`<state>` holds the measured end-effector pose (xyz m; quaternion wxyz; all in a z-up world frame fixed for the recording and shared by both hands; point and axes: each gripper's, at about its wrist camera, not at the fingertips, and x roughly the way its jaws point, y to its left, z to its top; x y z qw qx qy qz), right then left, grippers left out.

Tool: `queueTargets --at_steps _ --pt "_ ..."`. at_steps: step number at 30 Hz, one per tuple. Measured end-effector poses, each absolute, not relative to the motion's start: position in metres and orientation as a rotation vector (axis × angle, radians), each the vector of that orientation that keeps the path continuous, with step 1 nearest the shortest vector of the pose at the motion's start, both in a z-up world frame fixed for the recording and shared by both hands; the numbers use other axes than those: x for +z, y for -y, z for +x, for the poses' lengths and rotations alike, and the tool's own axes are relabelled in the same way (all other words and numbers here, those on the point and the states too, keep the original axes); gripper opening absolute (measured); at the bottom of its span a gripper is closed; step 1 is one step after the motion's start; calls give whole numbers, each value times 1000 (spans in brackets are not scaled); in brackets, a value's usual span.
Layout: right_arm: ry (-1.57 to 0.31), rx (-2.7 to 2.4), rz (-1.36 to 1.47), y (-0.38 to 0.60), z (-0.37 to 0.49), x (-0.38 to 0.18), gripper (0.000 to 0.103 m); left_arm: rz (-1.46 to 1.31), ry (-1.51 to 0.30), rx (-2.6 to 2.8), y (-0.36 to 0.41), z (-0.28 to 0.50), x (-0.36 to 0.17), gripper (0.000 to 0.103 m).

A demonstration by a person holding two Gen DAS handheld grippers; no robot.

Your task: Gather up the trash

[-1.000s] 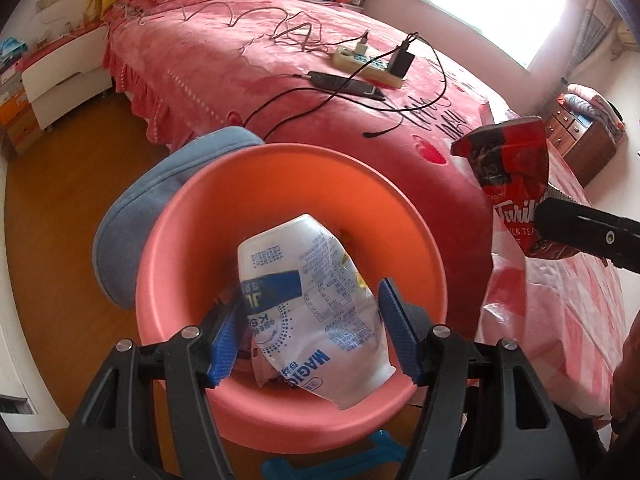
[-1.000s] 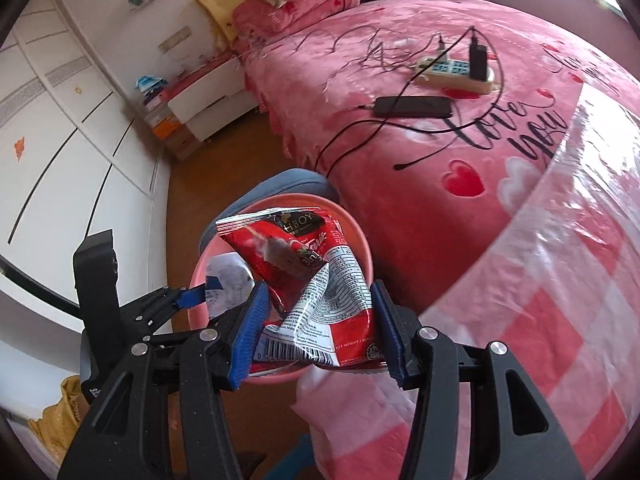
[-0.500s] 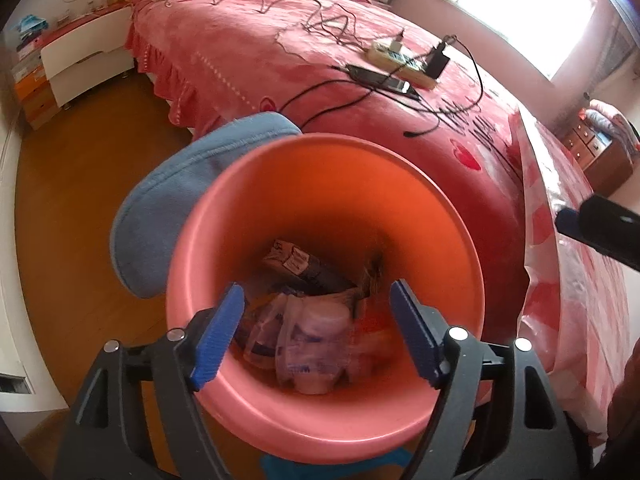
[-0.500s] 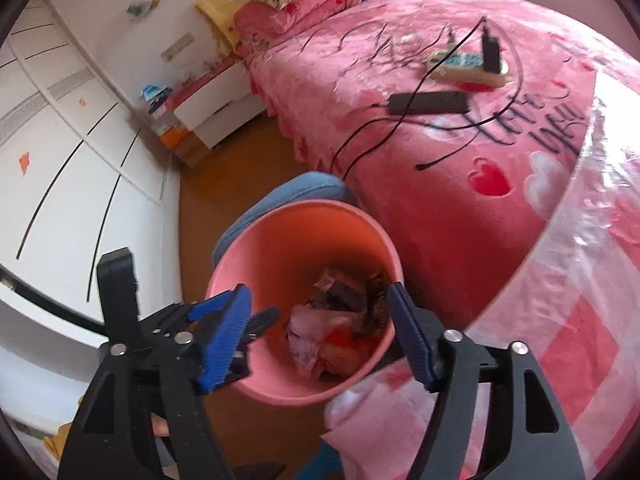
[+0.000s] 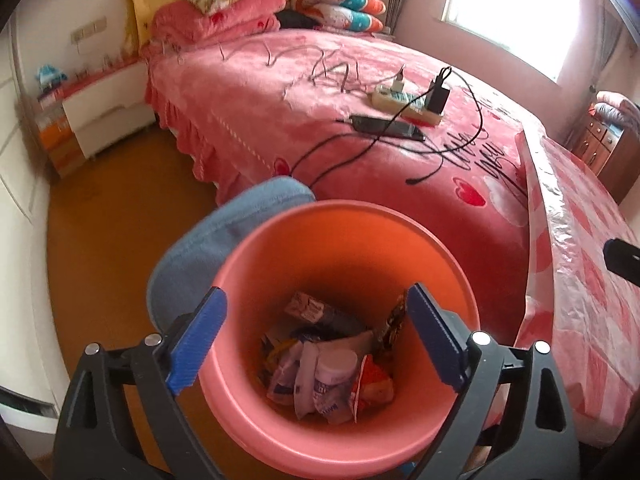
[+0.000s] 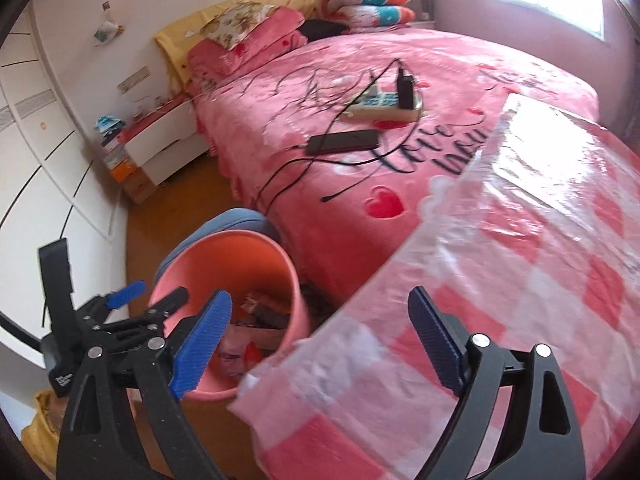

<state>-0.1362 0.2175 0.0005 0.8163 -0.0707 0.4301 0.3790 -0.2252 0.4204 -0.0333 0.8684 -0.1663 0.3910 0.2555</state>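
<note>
A pink bin stands on the floor beside the bed, with several crumpled wrappers and a white bottle in its bottom. My left gripper is open and empty, hovering over the bin's mouth. In the right wrist view the bin sits lower left. My right gripper is open and empty above the edge of the pink checked plastic cloth. The left gripper shows at the left of that view.
A blue cushioned stool stands behind the bin. The pink bed holds a power strip, a phone and black cables. A white nightstand stands by the wall. The floor is brown wood.
My left gripper let go of the white and blue bag and my right gripper let go of the red bag; both now lie in the bin. Both grippers have pulled back and up.
</note>
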Motion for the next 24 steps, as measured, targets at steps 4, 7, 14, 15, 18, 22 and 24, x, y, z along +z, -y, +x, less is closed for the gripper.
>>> queueTargets --at_steps 4,7,14,15,18,22,24 --pt "-910 782 -140 -202 -135 1 90 -335 -797 537 -413 -220 -23 93" --pt "-894 755 -138 -190 -135 3 90 -315 -782 538 -406 -215 -16 93" --pt "-852 697 -112 -157 -135 9 90 -269 -765 494 -380 -200 0 94" --pt "-848 688 -104 -152 -135 10 90 -265 -763 487 -376 -199 2 94" --pt "-837 662 -82 -136 -134 13 90 -249 -759 458 -363 -191 8 94" --pt "-821 629 -50 -113 -133 17 90 -220 -756 431 -344 -183 14 95" --pt "-811 610 -44 -105 -135 19 90 -203 -751 416 -334 -180 18 95"
